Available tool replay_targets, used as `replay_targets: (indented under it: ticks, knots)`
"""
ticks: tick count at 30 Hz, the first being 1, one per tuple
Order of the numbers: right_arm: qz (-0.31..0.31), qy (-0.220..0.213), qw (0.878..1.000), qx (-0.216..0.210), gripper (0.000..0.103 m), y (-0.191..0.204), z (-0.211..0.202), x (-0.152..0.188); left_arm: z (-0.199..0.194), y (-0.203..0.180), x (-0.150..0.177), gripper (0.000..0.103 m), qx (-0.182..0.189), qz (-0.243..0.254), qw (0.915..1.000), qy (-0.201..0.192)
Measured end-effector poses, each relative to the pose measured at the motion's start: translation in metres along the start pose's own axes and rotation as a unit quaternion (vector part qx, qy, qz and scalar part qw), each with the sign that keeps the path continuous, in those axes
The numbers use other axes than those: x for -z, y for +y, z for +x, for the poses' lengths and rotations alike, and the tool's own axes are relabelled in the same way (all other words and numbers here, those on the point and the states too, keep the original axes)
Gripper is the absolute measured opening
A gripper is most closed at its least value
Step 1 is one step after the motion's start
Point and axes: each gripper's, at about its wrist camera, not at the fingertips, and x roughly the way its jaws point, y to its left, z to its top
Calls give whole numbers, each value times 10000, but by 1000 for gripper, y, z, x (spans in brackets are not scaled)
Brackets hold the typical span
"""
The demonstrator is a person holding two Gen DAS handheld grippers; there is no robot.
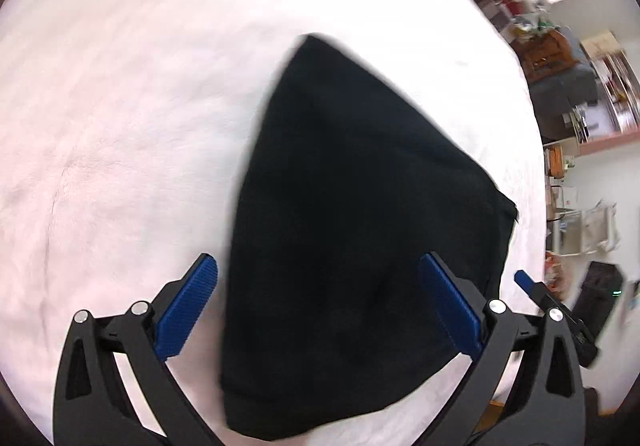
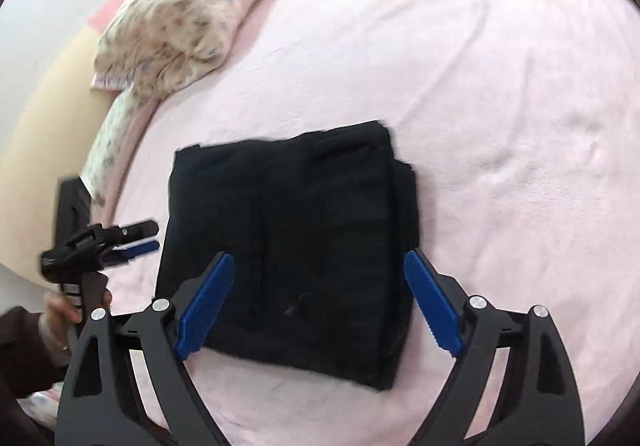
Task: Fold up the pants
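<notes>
Now black pants (image 2: 288,254) lie folded square on pink bed sheet (image 2: 500,126); your left tool (image 1: 318,310) and right tool (image 2: 316,302) spread, empty. Folding looks finished; next, tidy edges.

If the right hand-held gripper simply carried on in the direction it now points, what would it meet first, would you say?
Most likely the folded black pants: they lie directly ahead of the open right hand-held gripper, on the pink bed sheet. Depth is unclear, so how soon it would touch is uncertain.
</notes>
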Motion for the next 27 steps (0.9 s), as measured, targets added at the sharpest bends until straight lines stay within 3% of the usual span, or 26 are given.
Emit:
replay_targets:
  ticks: [4, 7, 14, 19, 21, 22, 27]
  knots:
    - [74, 636, 9979, -78, 89, -21, 22, 7, 8, 23, -22, 101, 577, -241, 9973, 397]
    - [110, 967, 9950, -209, 89, -29, 38, 10, 24, 28, -29, 101, 1088, -423, 9905, 721]
    - [-25, 1413, 9882, -589, 94, -40, 49, 12, 47, 46, -22, 101, 1579, -930, 9772, 1073]
    - [-328, 1512, 9826, -1030, 94, -32, 55, 14, 56, 35, -25, 101, 1744, -671, 9733, 1331]
    - [-380, 1468, 9826, -1068, 93, -34, 57, 14, 63, 16, -28, 101, 1640, -264, 9754, 1449]
    - [-372, 1426, 9837, -1030, 86, -38, 60, 14, 65, 11, -27, 101, 1545, -73, 9762, 1520]
    - [-72, 1159, 9854, -1245, 86, -37, 71, 8, 78, 10, -31, 101, 1381, -322, 9777, 1550]
